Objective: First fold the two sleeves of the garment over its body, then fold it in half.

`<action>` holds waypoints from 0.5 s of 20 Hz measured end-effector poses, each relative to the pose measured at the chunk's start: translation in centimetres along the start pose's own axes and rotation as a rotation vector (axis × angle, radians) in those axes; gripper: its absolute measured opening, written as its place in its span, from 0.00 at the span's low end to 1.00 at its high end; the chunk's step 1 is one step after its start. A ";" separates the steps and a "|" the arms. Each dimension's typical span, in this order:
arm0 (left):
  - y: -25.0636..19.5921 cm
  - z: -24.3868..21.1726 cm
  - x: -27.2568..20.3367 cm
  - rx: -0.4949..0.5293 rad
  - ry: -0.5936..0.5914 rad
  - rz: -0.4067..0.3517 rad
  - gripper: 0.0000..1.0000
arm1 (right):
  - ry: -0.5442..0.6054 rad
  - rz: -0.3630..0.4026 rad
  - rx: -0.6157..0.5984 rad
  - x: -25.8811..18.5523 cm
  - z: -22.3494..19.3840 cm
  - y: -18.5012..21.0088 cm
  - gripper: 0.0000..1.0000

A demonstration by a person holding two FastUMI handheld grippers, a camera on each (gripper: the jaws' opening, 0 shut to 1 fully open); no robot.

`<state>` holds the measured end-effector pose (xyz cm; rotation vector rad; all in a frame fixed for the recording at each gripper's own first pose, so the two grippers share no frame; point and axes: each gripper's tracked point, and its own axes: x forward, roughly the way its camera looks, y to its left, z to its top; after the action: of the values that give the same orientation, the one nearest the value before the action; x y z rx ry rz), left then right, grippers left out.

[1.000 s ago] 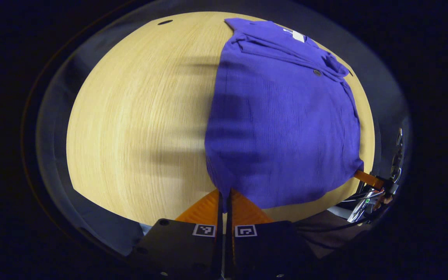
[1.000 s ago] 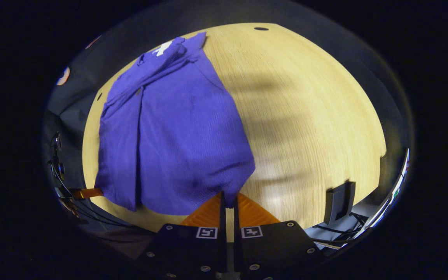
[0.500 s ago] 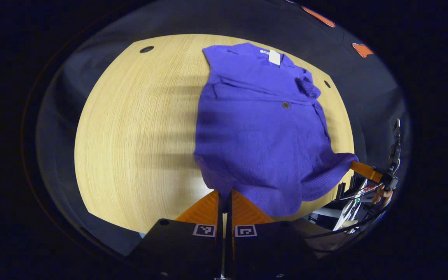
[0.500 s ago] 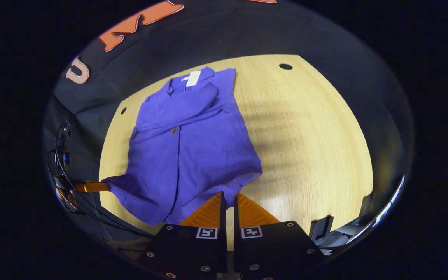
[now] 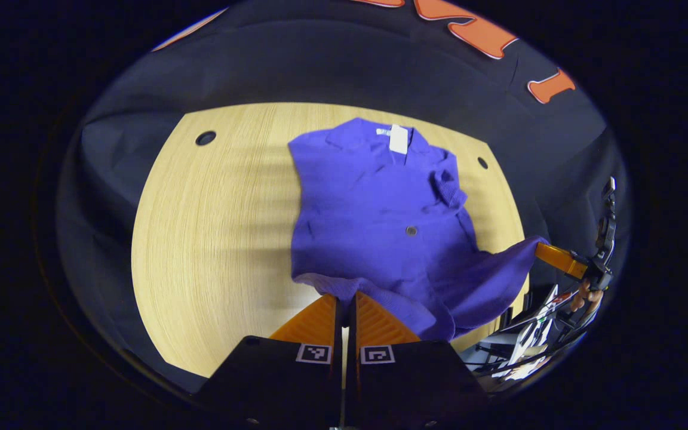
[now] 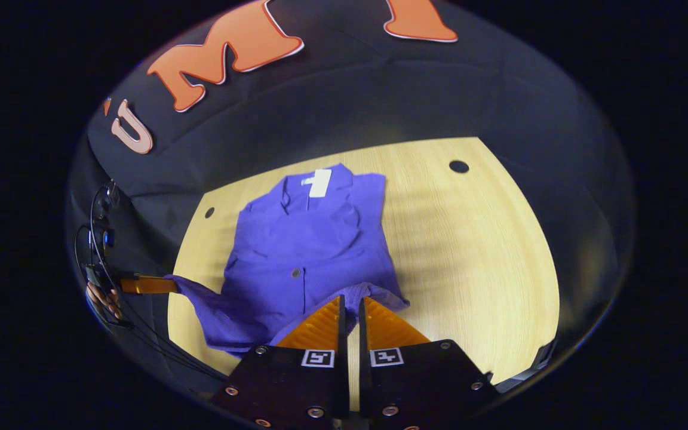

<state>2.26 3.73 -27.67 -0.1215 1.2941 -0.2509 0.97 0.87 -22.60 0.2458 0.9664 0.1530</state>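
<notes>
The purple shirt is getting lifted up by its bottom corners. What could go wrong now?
1. Each gripper, left and right, pinches just a small bit of the purple knit shirt's hem, so a corner might slip out mid-fold.
2. The hem sags between the two grippers, so the half fold may land crooked or bunched.
3. Dragging could undo the folded sleeve lying across the shirt's body on the light wooden table.

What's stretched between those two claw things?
The purple garment's lifted hem edge spans from the left gripper to the right gripper, each pinching one bottom corner; the left gripper view shows it.
</notes>
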 end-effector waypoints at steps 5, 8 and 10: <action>-0.4 7.4 -0.9 0.022 -0.065 0.012 0.04 | -0.053 0.005 0.008 2.1 5.6 0.9 0.07; -0.2 11.4 -0.7 0.032 -0.098 0.030 0.04 | -0.076 -0.003 0.015 3.6 8.9 1.0 0.07; 0.1 14.2 0.2 0.029 -0.117 0.044 0.04 | -0.086 -0.008 0.016 4.8 10.9 1.0 0.07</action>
<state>15.97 3.09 -24.06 -0.0824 1.1753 -0.2218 12.65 1.45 -20.22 0.2608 0.8832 0.1264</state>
